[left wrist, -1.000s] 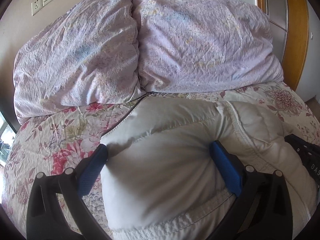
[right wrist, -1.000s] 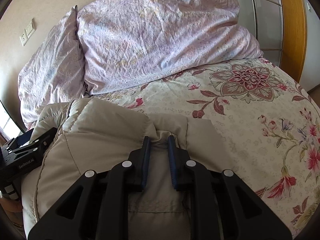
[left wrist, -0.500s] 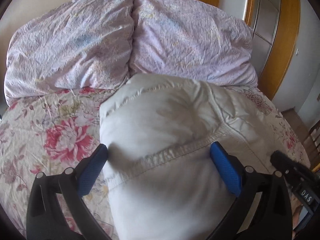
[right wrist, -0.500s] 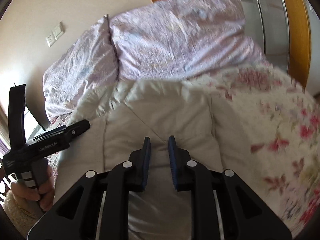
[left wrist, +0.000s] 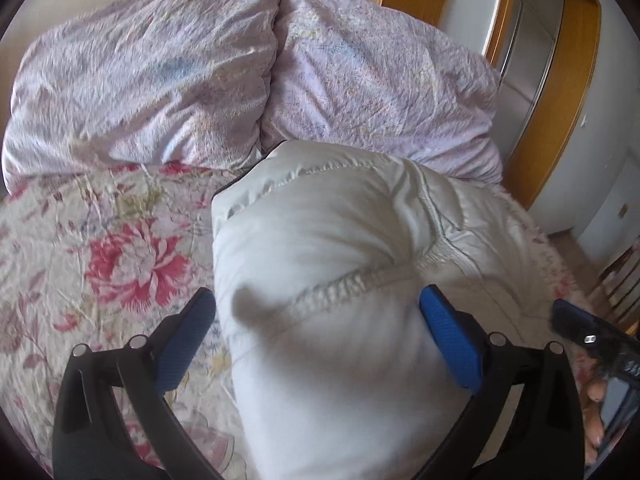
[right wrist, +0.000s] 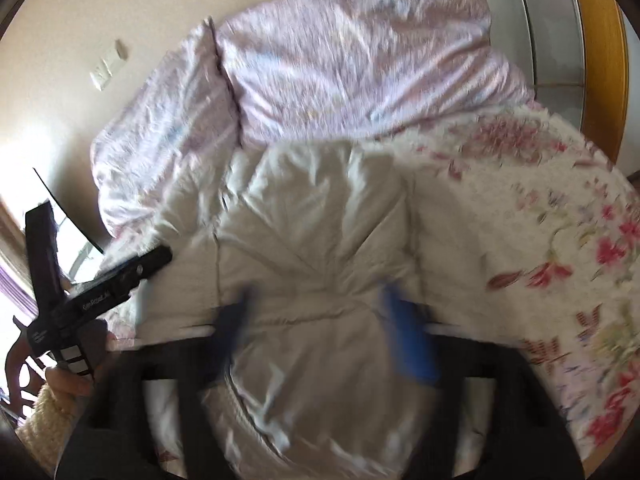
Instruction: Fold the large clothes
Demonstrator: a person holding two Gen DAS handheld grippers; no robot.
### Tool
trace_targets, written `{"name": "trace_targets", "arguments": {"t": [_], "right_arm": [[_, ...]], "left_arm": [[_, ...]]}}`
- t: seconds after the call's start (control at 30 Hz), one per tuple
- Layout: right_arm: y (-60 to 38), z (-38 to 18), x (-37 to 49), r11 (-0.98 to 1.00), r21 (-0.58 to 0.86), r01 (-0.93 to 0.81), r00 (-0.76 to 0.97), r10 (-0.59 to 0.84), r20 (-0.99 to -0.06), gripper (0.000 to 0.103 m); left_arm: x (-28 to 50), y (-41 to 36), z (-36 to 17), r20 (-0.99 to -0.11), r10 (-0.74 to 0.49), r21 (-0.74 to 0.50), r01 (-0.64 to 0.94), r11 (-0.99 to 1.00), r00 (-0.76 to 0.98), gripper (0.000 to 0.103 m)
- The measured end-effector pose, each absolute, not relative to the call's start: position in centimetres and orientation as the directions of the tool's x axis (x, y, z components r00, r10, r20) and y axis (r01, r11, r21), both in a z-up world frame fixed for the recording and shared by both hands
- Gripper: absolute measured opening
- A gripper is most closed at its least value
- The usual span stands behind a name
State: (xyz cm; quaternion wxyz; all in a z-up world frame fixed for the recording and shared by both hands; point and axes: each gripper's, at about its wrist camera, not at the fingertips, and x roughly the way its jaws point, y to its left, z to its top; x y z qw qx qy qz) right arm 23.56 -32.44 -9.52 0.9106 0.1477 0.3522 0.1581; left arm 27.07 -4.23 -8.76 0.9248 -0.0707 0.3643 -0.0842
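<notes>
Left gripper: its blue-padded jaws stood wide apart, one on each side of the padded jacket's bulk, neither visibly pinching the cloth.
Right gripper: badly smeared by motion blur; its blue pads sat spread apart over the jacket, gripping nothing that could be made out.
Padded jacket: a cream, quilted garment lay bunched in a thick heap on the bed, filling the space between and ahead of the left jaws; a stitched seam ran across it just beyond the fingertips. In the right wrist view the jacket spread forward from the jaws toward the pillows.
Bedspread: floral, pink and red blooms, under the jacket and open to the left of the left jaws.
Pillows: two lilac, crumpled pillows stood side by side well ahead of both grippers, the jacket's far edge touching them.
Other gripper in view: the left gripper's black body showed at the left of the right wrist view, beside the jacket.
</notes>
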Motion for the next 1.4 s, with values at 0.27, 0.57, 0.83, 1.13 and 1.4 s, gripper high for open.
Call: {"name": "trace_targets", "arguments": {"t": [0.27, 0.57, 0.83, 1.13, 1.4], "right_arm": [[-38.8, -8.9, 25.6, 0.878, 0.474, -0.062, 0.658, 0.393, -0.642, 0.102], [-39.8, -12.9, 30.9, 0.781, 0.625, 0.002, 0.408, 0.57, -0.713, 0.102], [-39.3, -17.2, 33.2, 0.683, 0.726, 0.084, 0.236, 0.694, -0.68, 0.102], [-35.2, -17.3, 33.6, 0.632, 0.772, -0.069, 0.097, 0.775, -0.625, 0.102], [-35.1, -17.1, 33.1, 0.632, 0.771, -0.086, 0.109, 0.775, -0.623, 0.102]], "left_arm": [[26.2, 1.0, -9.6, -0.675, -0.336, -0.379, 0.082, 0.922, 0.657, 0.101], [26.4, 1.6, -11.0, -0.673, -0.457, -0.474, 0.135, 0.87, 0.582, 0.101], [27.1, 1.2, -11.8, -0.658, -0.529, -0.538, 0.158, 0.828, 0.535, 0.101], [27.6, 1.4, -13.1, -0.619, -0.611, -0.624, 0.163, 0.764, 0.494, 0.101], [27.9, 1.8, -14.0, -0.598, -0.668, -0.688, 0.145, 0.712, 0.444, 0.101]]}}
